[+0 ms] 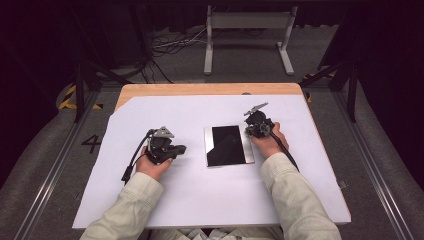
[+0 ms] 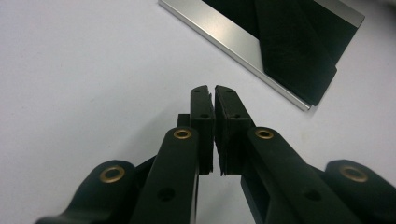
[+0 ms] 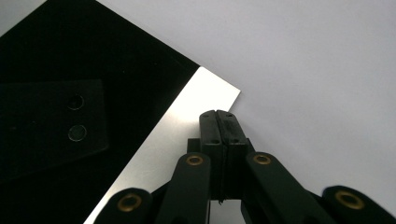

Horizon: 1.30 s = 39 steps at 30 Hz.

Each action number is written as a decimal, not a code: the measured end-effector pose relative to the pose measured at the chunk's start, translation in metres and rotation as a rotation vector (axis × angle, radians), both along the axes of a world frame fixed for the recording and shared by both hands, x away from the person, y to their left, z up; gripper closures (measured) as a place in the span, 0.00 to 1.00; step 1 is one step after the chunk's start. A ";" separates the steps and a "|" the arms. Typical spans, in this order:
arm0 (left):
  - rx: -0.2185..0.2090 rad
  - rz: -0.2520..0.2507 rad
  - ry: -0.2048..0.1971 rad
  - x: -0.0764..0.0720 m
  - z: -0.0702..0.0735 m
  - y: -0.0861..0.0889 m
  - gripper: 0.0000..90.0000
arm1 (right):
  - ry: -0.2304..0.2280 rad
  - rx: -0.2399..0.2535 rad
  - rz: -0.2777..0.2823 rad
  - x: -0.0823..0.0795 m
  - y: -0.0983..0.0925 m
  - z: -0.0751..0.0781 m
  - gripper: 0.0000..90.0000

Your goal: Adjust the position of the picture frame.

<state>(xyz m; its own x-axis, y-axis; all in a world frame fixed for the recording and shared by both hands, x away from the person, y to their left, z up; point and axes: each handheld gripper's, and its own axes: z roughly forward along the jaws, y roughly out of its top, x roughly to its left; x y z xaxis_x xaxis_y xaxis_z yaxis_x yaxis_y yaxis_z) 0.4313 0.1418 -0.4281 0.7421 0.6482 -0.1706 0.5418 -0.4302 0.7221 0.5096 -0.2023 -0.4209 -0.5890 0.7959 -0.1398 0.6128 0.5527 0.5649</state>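
A flat plate, silver-rimmed with a dark glossy face, is lying in the middle of the white sheet that covers the surface. Nothing is holding it, and it is sitting flat.

The right gripper is hovering at the plate's far right corner; in the right gripper view its jaws are pressed fully together with nothing between them, their tips just over the silver rim. Whether they are touching the rim cannot be told.

The left gripper is resting on the sheet to the left of the plate, apart from it. In the left gripper view its jaws are showing only a thin slit, nearly shut and empty, pointing toward the plate's near edge.

By the look of it, the work is only beginning: the right gripper is lining up at the corner, perhaps to push or tip the plate, while no grasp or lift is made. Everything with the plate itself is left to do.
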 end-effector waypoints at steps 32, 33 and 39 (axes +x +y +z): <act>-0.017 0.143 0.007 0.011 0.000 0.023 0.98 | 0.082 0.150 0.319 -0.013 0.065 -0.010 1.00; -0.014 0.149 0.009 0.012 -0.001 0.025 0.98 | 0.075 0.132 0.319 -0.015 0.067 -0.009 1.00; -0.023 0.208 0.055 0.020 -0.009 0.036 1.00 | 0.032 0.108 0.282 -0.028 0.063 -0.001 1.00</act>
<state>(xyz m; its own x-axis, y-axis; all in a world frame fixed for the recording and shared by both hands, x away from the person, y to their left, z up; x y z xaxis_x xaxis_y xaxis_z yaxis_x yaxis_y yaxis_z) 0.4516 0.1776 -0.4370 0.5818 0.7820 -0.2235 0.6558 -0.2885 0.6976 0.4813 -0.1391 -0.4220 -0.7916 0.6097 -0.0407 0.4625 0.6413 0.6123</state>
